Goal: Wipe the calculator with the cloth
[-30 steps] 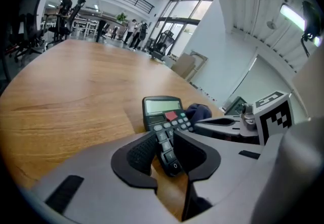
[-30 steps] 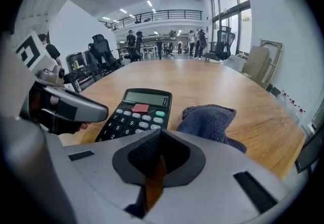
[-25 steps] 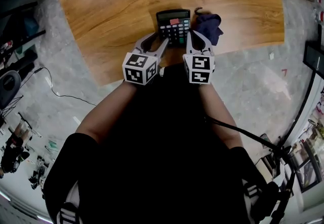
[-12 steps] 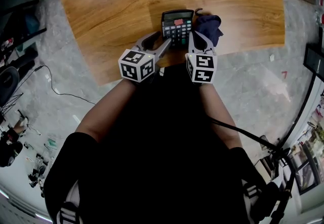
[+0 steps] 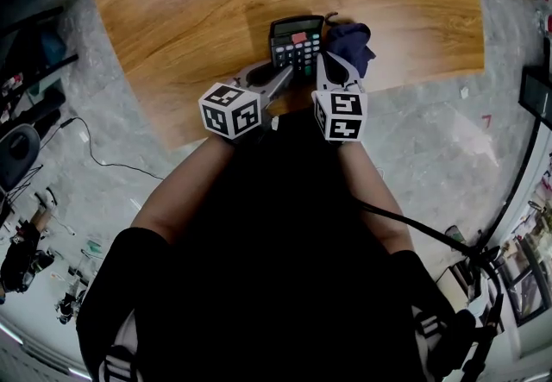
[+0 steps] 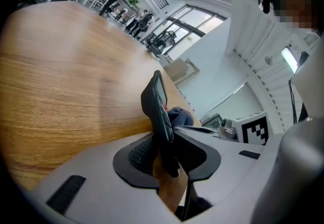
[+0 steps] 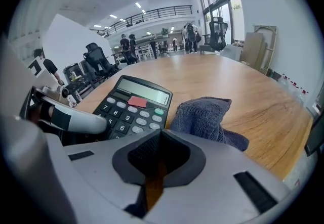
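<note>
A black calculator lies near the front edge of the wooden table. A dark blue cloth is bunched against its right side. My left gripper is rolled over, and its jaws are closing on the calculator's near left corner. In the left gripper view the calculator shows edge-on between the pads of the left gripper, touching both. My right gripper is shut with nothing in it. Its tips rest just short of the cloth, beside the calculator.
The table's front edge runs just under both grippers, with grey floor and a black cable below it. The person's black clothing fills the lower middle. Office chairs and people stand far behind the table.
The left gripper has rolled and slid right onto the calculator's near left corner, and its wide jaws have narrowed round it. The right gripper and the cloth have stayed put.
</note>
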Available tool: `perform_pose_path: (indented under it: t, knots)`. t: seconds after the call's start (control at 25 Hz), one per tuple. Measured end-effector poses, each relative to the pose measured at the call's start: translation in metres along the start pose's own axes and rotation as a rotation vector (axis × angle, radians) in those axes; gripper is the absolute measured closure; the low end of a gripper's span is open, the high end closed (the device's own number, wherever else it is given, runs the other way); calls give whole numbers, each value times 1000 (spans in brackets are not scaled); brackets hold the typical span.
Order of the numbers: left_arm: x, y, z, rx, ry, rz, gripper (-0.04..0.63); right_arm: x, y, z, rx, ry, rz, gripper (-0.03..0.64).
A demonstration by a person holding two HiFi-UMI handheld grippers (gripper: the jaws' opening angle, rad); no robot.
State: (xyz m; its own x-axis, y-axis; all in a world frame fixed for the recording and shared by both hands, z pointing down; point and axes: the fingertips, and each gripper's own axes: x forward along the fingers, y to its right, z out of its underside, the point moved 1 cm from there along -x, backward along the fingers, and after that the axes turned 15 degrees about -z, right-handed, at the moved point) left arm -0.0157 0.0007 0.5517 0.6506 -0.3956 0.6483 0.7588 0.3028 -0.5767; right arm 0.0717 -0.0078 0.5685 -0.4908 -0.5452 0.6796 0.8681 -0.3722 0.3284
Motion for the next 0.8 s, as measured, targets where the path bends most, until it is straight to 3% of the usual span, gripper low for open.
perform_pose_path:
  t: [0.16, 0.52, 0.76, 0.8]
  knots:
    - [-4, 3, -9, -87, 47, 41, 511, -5, 3, -6, -28, 6, 18, 601]
    - [-12, 12, -19, -106, 82, 83, 523, -33, 9, -35, -133, 59, 131, 600]
    - [-13, 11, -20, -123, 79, 94, 523, -48, 24, -38, -92, 88, 162, 594]
    - [-13, 10, -19, -125, 78, 93, 522, -50, 24, -39, -79, 93, 153, 564]
